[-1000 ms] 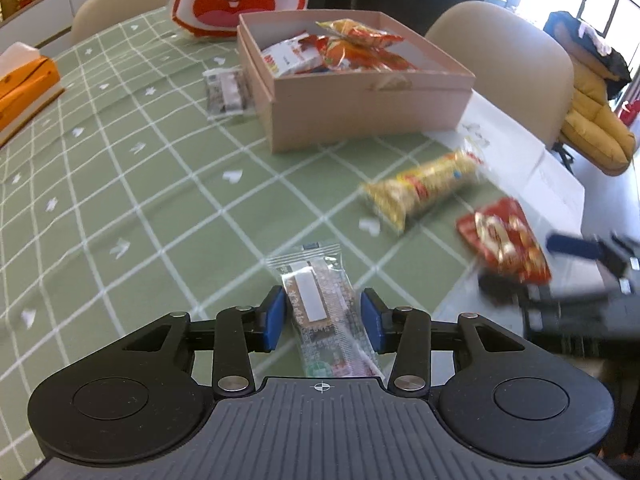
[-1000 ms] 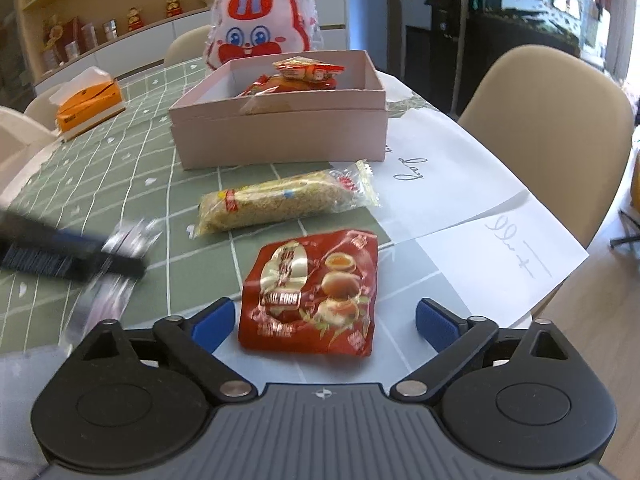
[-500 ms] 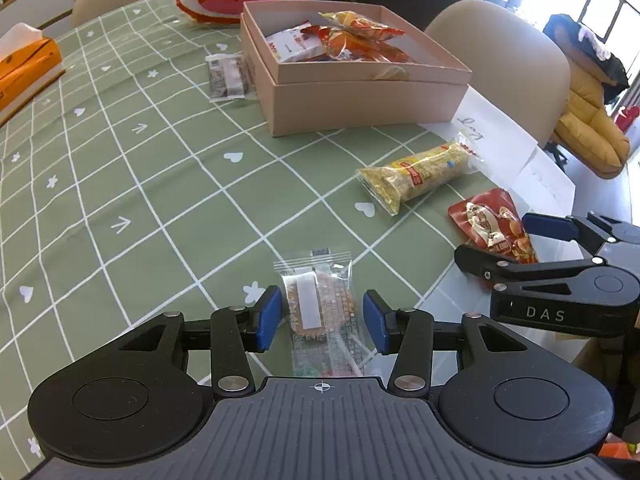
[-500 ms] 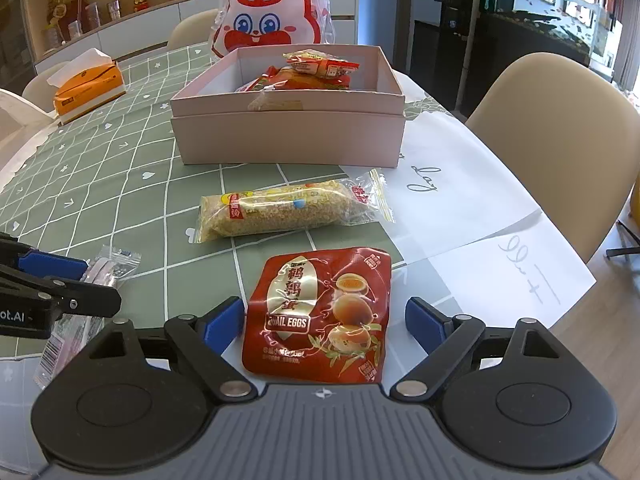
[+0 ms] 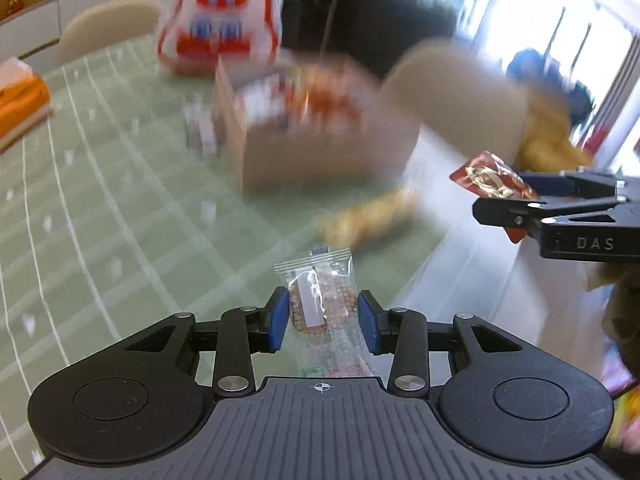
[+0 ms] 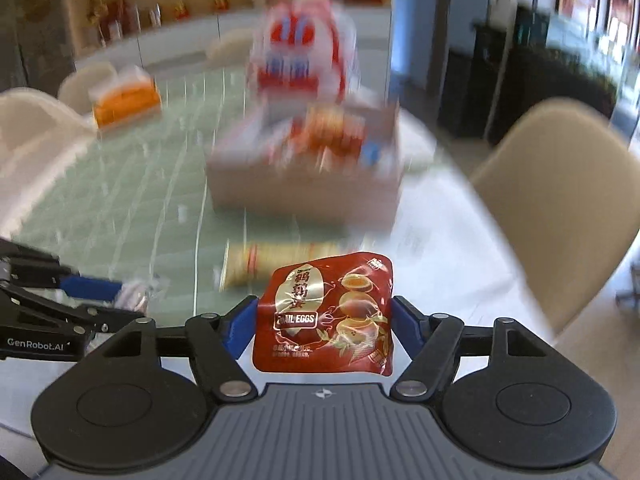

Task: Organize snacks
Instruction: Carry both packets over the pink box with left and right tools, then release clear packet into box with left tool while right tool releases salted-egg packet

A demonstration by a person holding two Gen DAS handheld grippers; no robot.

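Left gripper [image 5: 323, 317]: we hold it clenched on clear-wrapped biscuit pkt [image 5: 320, 300], blue pads [image 5: 278, 319] at both sides of wrapper, pkt lifted off table [image 5: 100, 220].

Right gripper [image 6: 322, 322]: we hold it clamped on red quail-egg pouch [image 6: 326, 312], pads against both pouch edges, pouch raised above table; same gripper [image 5: 560, 208] shows at right in left view w/ pouch [image 5: 490, 178] in air.

Yellow snack bar [image 5: 368, 216]: flat on green grid cloth, near right edge of table, between us and box.

Cardboard box [image 5: 320, 148]: further back toward far edge, open top, red/orange pkts inside; blurred.

Small clear pkt [image 5: 200, 132]: just left of box, on cloth.

Rabbit-face bag [image 5: 220, 28]: behind box, far edge.

Orange tissue box [image 5: 20, 104]: left edge of table.

Beige chair [image 6: 560, 200]: beyond right edge.
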